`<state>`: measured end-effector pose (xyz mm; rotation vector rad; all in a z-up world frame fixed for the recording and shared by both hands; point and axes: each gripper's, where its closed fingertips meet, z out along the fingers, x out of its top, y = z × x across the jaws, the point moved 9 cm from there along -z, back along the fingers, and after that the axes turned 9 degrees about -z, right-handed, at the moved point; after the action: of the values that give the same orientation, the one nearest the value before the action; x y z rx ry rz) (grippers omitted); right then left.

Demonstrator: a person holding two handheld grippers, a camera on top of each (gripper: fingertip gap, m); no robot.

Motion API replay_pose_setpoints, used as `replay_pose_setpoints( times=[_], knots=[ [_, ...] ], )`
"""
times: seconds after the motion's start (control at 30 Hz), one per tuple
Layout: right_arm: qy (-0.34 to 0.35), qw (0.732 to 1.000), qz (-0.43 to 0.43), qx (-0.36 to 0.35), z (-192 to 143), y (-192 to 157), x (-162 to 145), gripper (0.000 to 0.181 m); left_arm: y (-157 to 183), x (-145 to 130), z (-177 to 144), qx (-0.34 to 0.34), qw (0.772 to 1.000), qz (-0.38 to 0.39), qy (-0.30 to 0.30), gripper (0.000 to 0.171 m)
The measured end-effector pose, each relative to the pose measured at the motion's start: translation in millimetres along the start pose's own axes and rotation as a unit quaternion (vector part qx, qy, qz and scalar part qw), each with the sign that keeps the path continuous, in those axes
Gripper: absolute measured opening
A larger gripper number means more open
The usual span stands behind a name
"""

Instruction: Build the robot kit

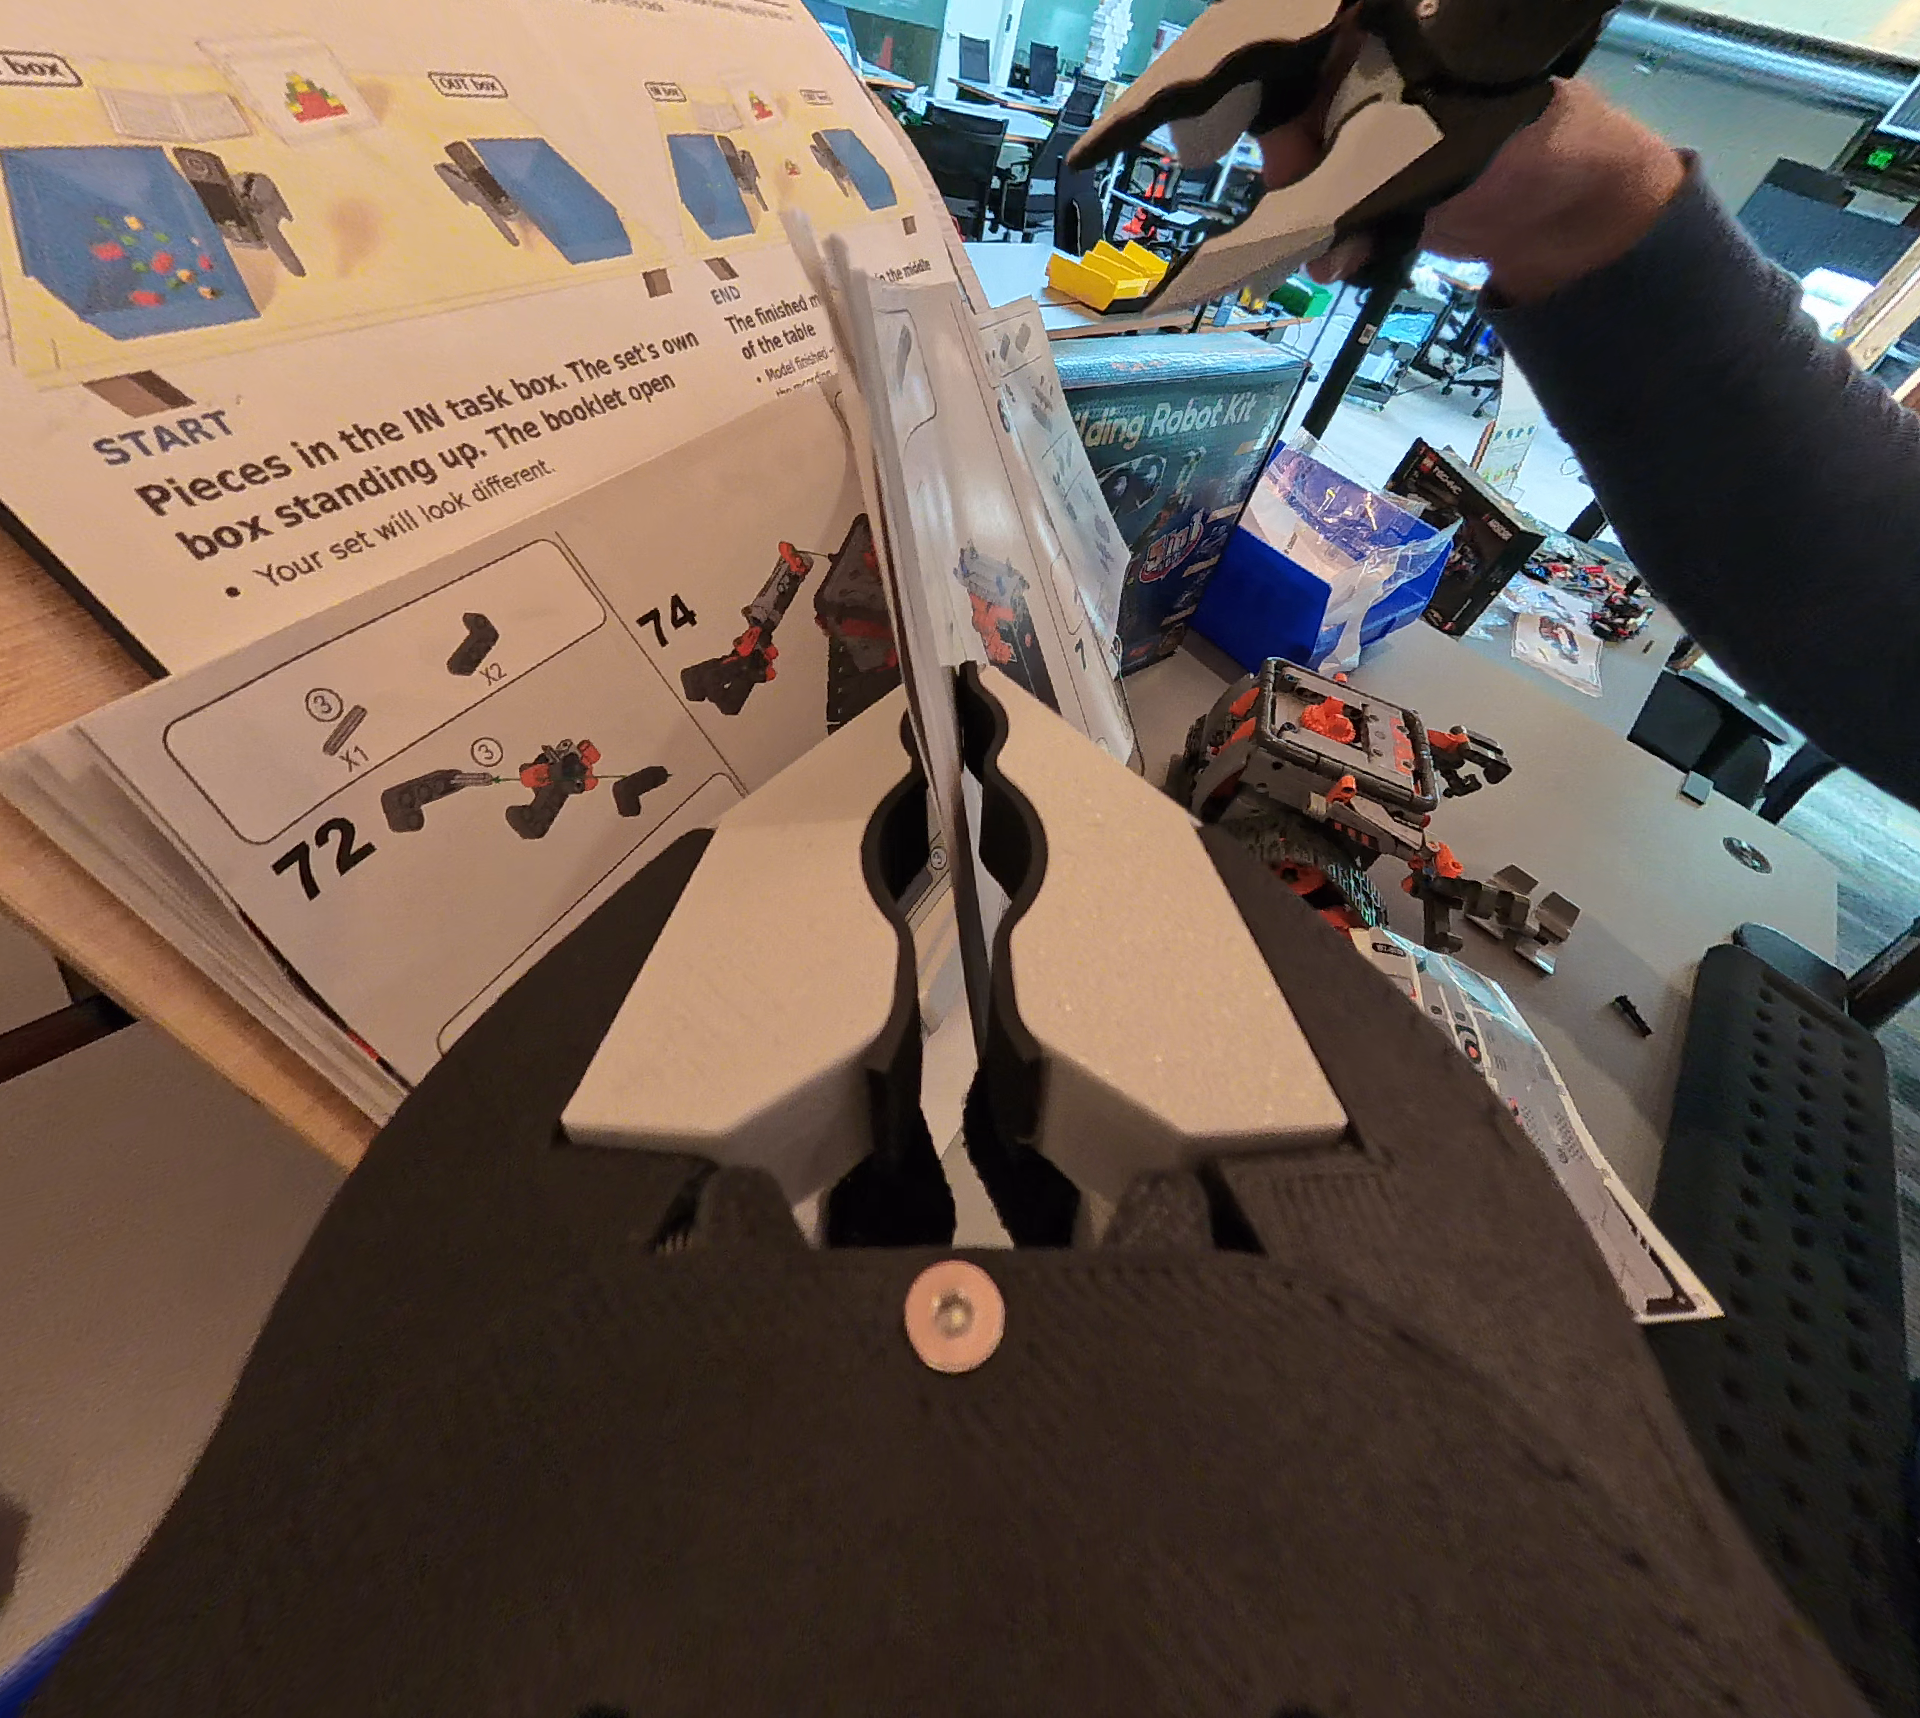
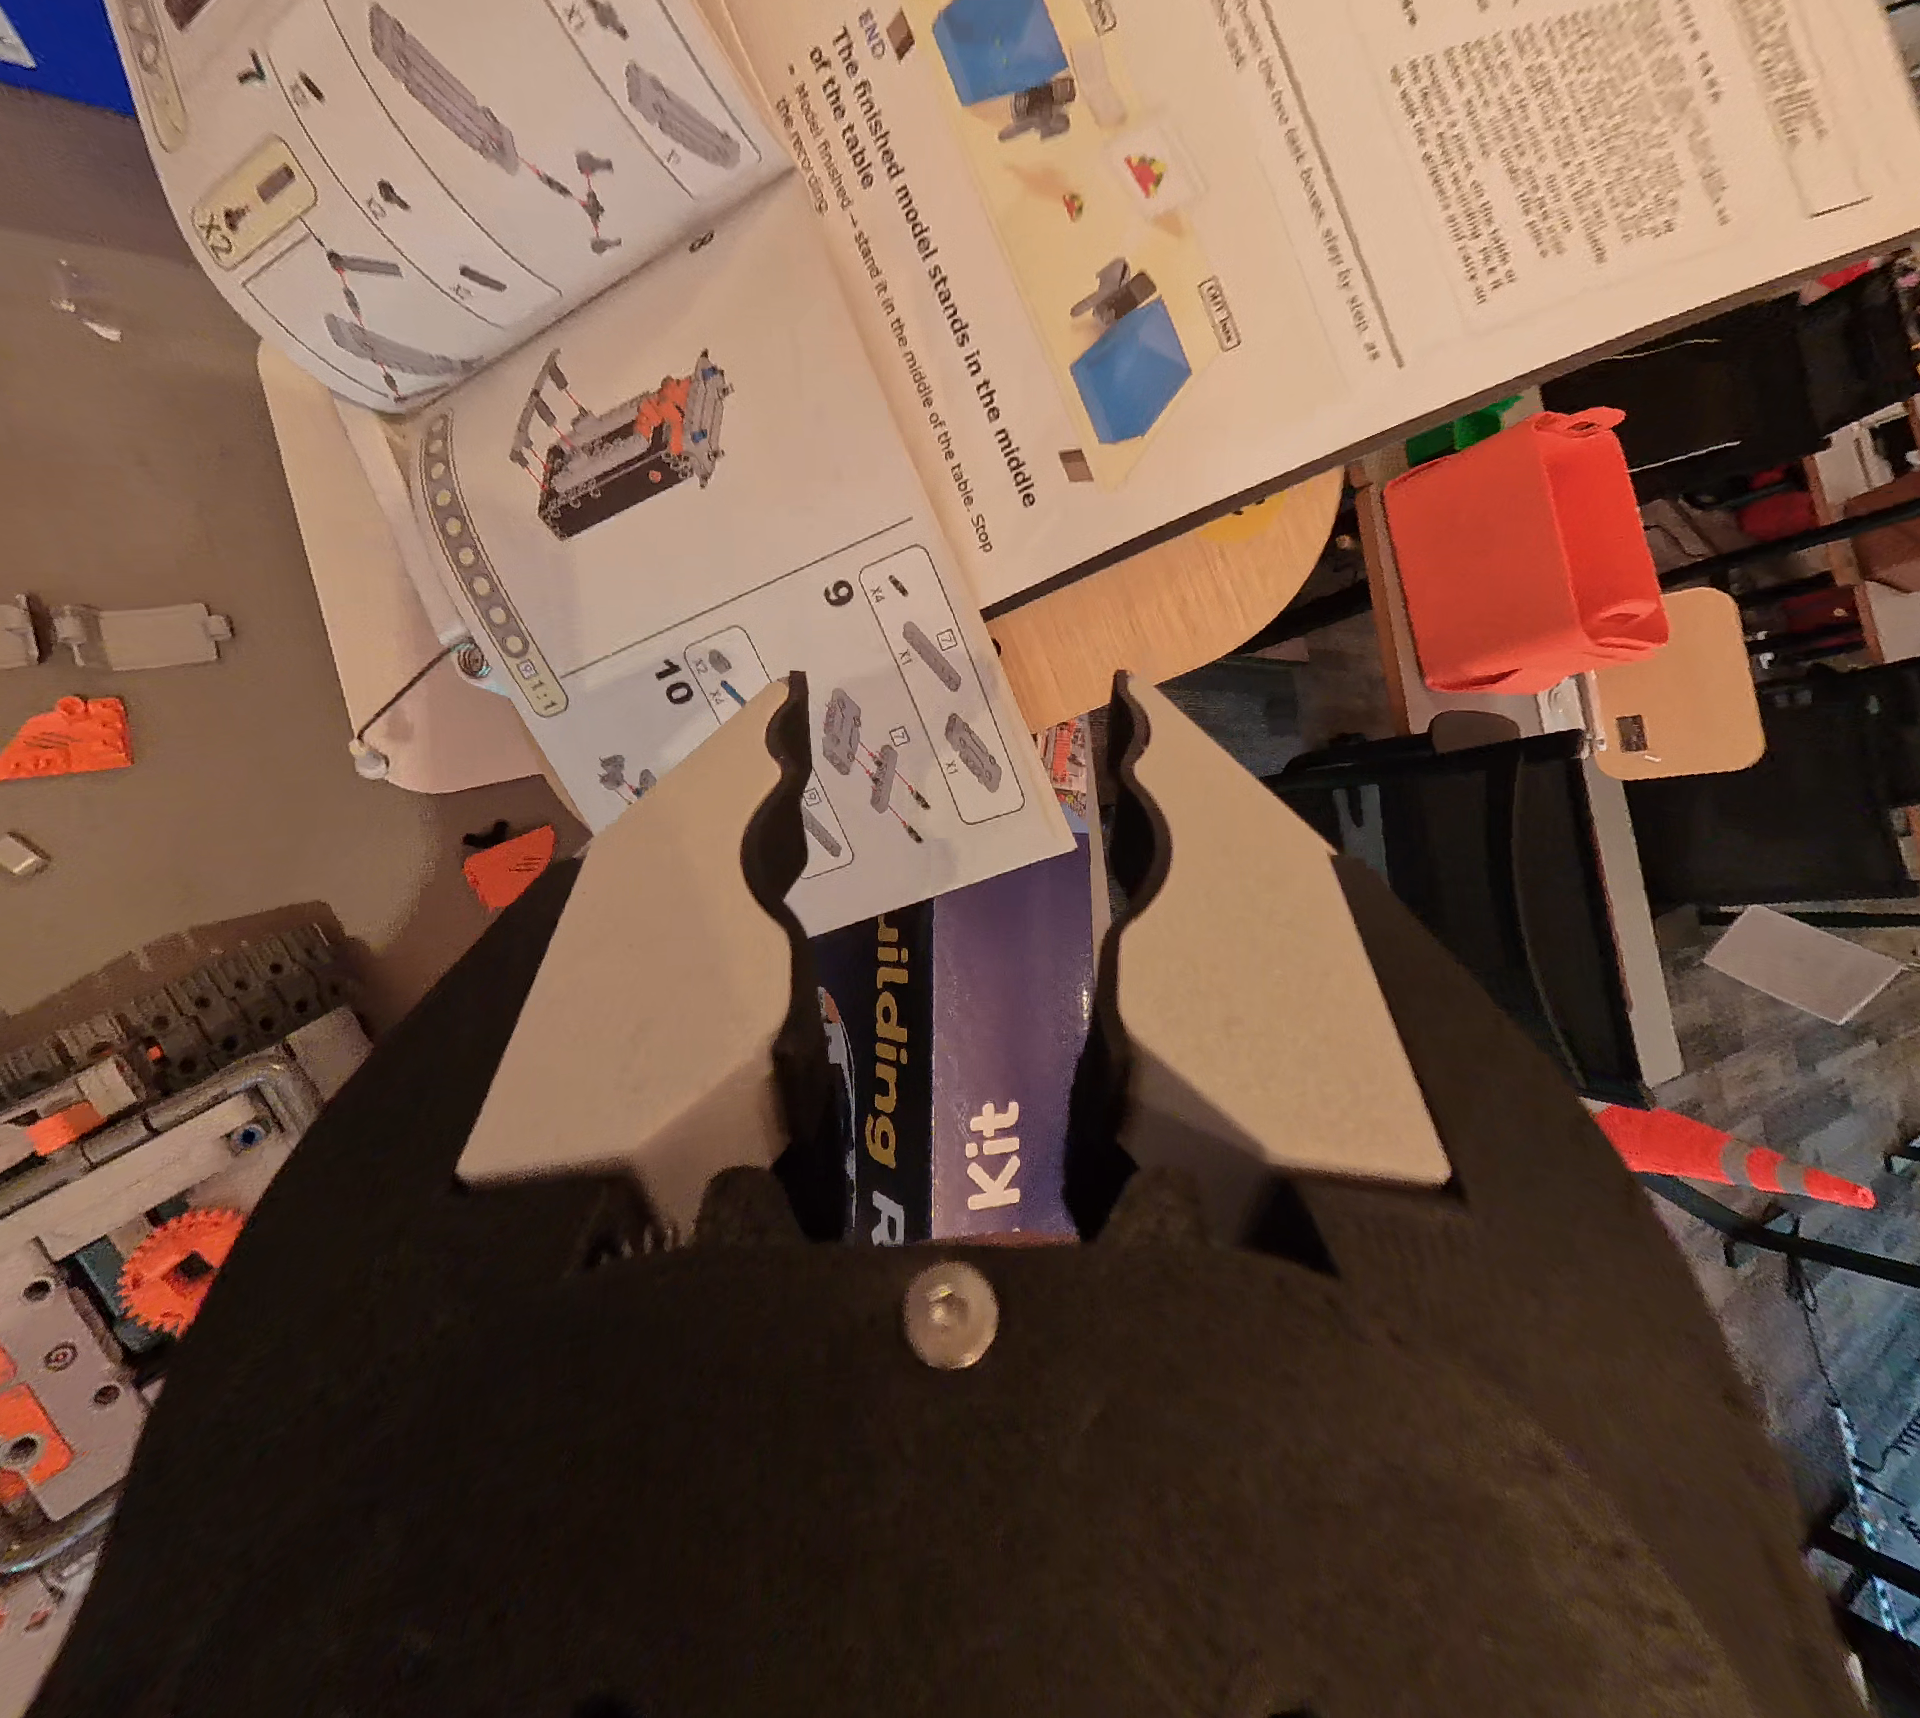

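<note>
Left wrist view: left claw (image 1: 961,702) pinches booklet pages (image 1: 935,463), right claw (image 2: 956,702) gapes empty, blue bin (image 1: 1314,588) holds plastic bags.

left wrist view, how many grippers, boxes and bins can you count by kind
grippers: 2, the left gripper shut on booklet pages, the right gripper open in a hand
printed kit boxes: 2, blue one, black one
blue bin: 1
yellow bin: 1
total: 6
</note>
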<state>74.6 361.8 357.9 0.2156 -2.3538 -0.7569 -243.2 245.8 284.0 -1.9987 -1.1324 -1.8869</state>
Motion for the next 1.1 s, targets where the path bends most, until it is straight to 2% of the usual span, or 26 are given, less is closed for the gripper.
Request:
replay_pose_setpoints(
  times=[0.1, 0.27, 0.37, 0.57, 0.77, 1.1],
  knots=[
    [-0.021, 1.000, -0.005, 0.013, 10.7, 1.6, -10.1, 0.060, 2.8, -0.9, 1.4, -0.002, 1.000, 0.001, 0.003, 0.000],
    [-0.051, 0.997, -0.023, 0.046, 21.0, 2.3, -17.6, 0.037, 4.8, -2.5, 2.8, -0.003, 1.000, 0.001, 0.007, 0.000],
    [-0.080, 0.994, -0.043, 0.053, 23.0, 5.1, -20.3, 0.035, 5.8, -3.7, 4.6, -0.004, 1.000, -0.001, 0.010, 0.000],
    [-0.054, 0.996, -0.016, 0.066, 13.0, 18.3, -18.2, 0.049, 8.2, -4.1, 8.2, -0.001, 1.000, -0.002, 0.013, 0.000],
    [-0.032, 0.996, -0.003, 0.084, 4.5, 19.3, -22.4, 0.051, 11.7, -3.6, 10.8, -0.002, 1.000, -0.010, 0.029, 0.000],
    [-0.009, 0.998, 0.004, 0.068, -1.4, 18.9, -35.0, 0.052, 14.2, -13.3, 10.9, -0.002, 0.996, -0.034, 0.088, 0.000]
  ],
)
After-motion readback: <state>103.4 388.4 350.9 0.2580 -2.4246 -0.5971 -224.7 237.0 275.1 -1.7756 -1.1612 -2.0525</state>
